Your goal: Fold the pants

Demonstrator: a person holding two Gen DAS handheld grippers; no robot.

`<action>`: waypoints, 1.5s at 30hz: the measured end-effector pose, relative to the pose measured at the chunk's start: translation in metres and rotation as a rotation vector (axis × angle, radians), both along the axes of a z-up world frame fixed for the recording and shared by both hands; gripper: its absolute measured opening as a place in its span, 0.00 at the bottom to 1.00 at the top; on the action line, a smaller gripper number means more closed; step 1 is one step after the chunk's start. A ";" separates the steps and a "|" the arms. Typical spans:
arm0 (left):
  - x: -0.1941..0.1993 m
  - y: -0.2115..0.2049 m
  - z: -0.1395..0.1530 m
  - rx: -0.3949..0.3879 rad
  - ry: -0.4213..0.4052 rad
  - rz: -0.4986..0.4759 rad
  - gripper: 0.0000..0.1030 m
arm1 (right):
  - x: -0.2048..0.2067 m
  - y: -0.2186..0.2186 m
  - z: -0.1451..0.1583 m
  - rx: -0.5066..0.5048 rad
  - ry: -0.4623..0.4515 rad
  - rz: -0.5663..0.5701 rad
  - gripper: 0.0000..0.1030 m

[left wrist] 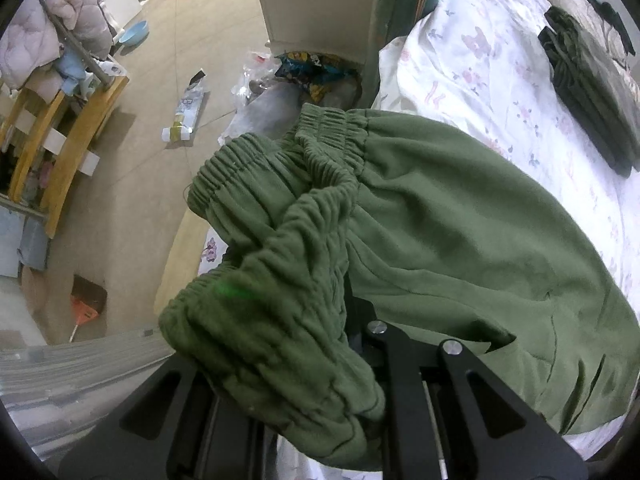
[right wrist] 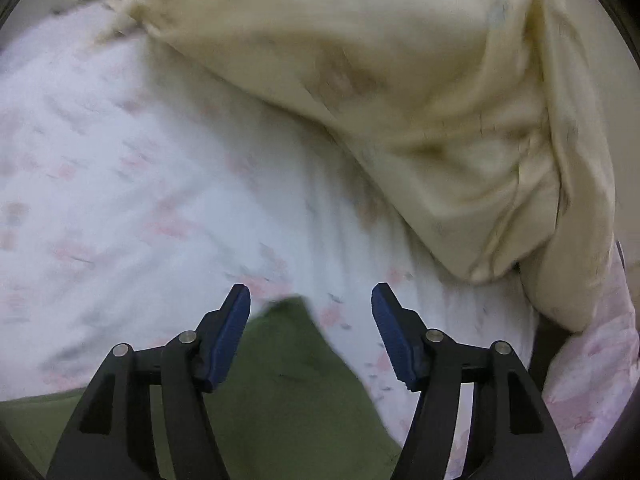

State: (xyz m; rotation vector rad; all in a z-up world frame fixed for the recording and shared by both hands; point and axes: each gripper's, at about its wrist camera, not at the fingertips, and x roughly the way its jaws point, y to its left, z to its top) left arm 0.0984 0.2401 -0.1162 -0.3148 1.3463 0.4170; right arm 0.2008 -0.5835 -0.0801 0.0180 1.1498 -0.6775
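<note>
Below, a pair of green pants (left wrist: 440,220) was seen spread on a white floral bedsheet (left wrist: 500,80), the gathered elastic waistband (left wrist: 280,184) bunched toward the bed's edge. The left gripper (left wrist: 360,360) was found pinched together on the waistband; its fingertips were buried under the ruched cloth, so the pads themselves could not be seen. A stack of dark folded garments (left wrist: 588,92) was noted well apart, farther up the sheet. On the floor beside the bed, a blue basin (left wrist: 134,34), a wooden rack (left wrist: 68,132) heaped with bedding, and scattered packaging (left wrist: 188,112) were recorded.

From the right wrist view, much blurred, the right gripper (right wrist: 311,300) was observed with its jaws standing apart, blue pads (right wrist: 226,336) clear of any cloth. A corner of the green fabric (right wrist: 288,360) lay on the sheet beneath and between them, not pinched. A cream-coloured quilt (right wrist: 400,100) was seen heaped beyond.
</note>
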 end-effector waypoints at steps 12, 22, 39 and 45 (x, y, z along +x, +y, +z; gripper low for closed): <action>-0.003 -0.013 0.017 0.029 -0.074 -0.059 0.09 | -0.028 0.370 0.008 0.819 -0.167 0.657 0.10; -0.003 -0.030 0.032 0.003 -0.139 -0.156 0.08 | -0.071 0.577 -0.094 1.009 0.093 0.744 0.03; -0.012 -0.132 0.067 0.239 -0.294 -0.514 0.09 | -0.083 0.425 -0.064 0.944 0.027 0.645 0.46; -0.020 -0.184 0.081 0.325 -0.360 -0.647 0.09 | -0.103 0.306 -0.046 0.851 -0.127 0.368 0.63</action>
